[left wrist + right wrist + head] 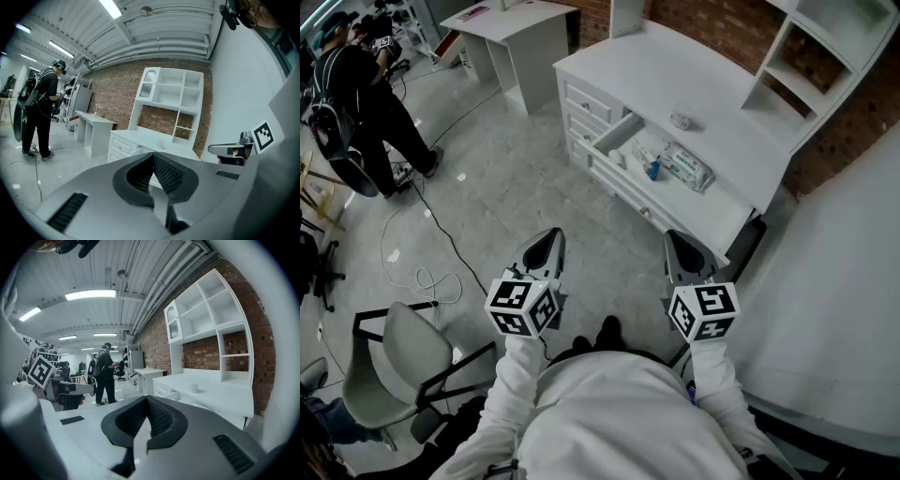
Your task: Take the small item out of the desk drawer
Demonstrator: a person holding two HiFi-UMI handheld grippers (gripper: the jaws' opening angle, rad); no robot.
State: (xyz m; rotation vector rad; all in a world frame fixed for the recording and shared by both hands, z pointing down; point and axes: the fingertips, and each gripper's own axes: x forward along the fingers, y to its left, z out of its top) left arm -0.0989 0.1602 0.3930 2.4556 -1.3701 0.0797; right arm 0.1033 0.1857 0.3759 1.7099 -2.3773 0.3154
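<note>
The white desk (675, 80) stands ahead of me with its top drawer (619, 134) pulled open. Inside lie a white wipes pack (686, 167), a small blue item (652, 170) and a white packet (645, 145). A small pale object (681, 121) sits on the desktop. My left gripper (547, 246) and right gripper (680, 251) hover side by side over the floor, well short of the drawer. Both are shut with nothing between the jaws, as the left gripper (153, 157) and right gripper (147, 401) views confirm.
A shelf hutch (825, 56) rises at the desk's back. A white panel (853, 281) fills the right side. A second white desk (511, 37) stands farther back. A person (356, 103) stands at far left, a cable (422, 272) trails on the floor, and a chair (394, 366) sits near left.
</note>
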